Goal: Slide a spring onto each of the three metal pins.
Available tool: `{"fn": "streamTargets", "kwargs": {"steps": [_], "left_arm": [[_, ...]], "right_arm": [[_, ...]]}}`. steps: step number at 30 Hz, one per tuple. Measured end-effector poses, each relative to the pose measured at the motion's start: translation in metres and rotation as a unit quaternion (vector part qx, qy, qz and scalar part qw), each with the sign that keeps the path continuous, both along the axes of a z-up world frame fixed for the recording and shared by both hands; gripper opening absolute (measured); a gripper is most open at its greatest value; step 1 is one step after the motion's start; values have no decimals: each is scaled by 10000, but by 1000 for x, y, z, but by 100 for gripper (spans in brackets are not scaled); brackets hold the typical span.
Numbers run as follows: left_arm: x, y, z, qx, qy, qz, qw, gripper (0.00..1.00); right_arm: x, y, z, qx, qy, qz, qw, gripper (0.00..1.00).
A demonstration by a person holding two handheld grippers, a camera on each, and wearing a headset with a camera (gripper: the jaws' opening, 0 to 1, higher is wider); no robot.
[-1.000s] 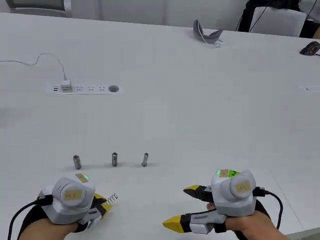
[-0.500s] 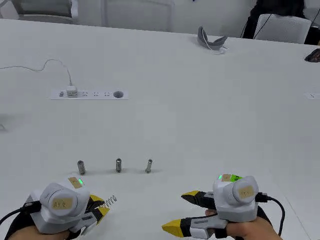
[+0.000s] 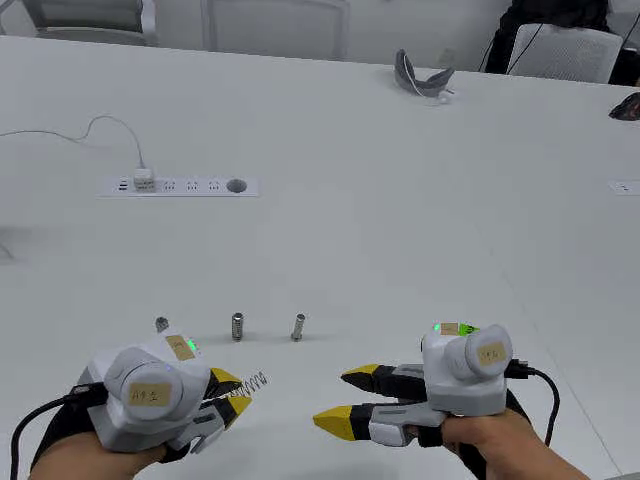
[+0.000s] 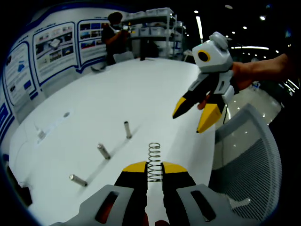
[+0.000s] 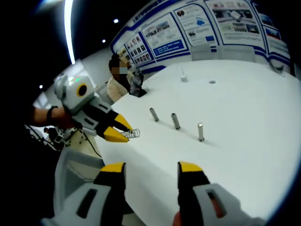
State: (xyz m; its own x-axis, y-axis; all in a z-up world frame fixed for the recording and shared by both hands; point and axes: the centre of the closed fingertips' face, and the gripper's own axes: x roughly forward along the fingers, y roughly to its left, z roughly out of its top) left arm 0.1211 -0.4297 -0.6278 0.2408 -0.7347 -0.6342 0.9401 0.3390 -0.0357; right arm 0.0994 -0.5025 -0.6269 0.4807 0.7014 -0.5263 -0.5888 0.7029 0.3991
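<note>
Three short metal pins stand in a row on the white table: left pin (image 3: 162, 324), middle pin (image 3: 237, 326), right pin (image 3: 298, 327). The middle one looks ribbed with a coil and the right one looks smooth. My left gripper's body partly hides the left pin. My left gripper (image 3: 235, 392) (image 4: 154, 167) is shut on a small wire spring (image 3: 250, 383) (image 4: 154, 160), which sticks out past its tips, near and left of the pins. My right gripper (image 3: 335, 400) (image 5: 151, 166) is open and holds nothing, near and right of the pins.
A white power strip (image 3: 180, 186) with a plugged charger and cable lies farther back on the left. A grey object (image 3: 420, 78) rests at the far edge. A mesh chair (image 4: 249, 155) stands by the table's near edge.
My left gripper has carried the spring up and to the right, toward the pins, and its body now covers part of the left pin. My right gripper has shifted left and slightly forward.
</note>
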Motion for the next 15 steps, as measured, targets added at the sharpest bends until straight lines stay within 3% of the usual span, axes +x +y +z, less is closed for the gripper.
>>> {"fn": "streamTargets", "kwargs": {"steps": [4,15], "left_arm": [[-3,-8,8,-42,-73,-121,9999,11],[-14,-27,21,-86,-245,-518,9983,11]], "right_arm": [[3,6,8,253,-27,-37,9997,36],[6,23,20,673,27,101,9977,29]]}}
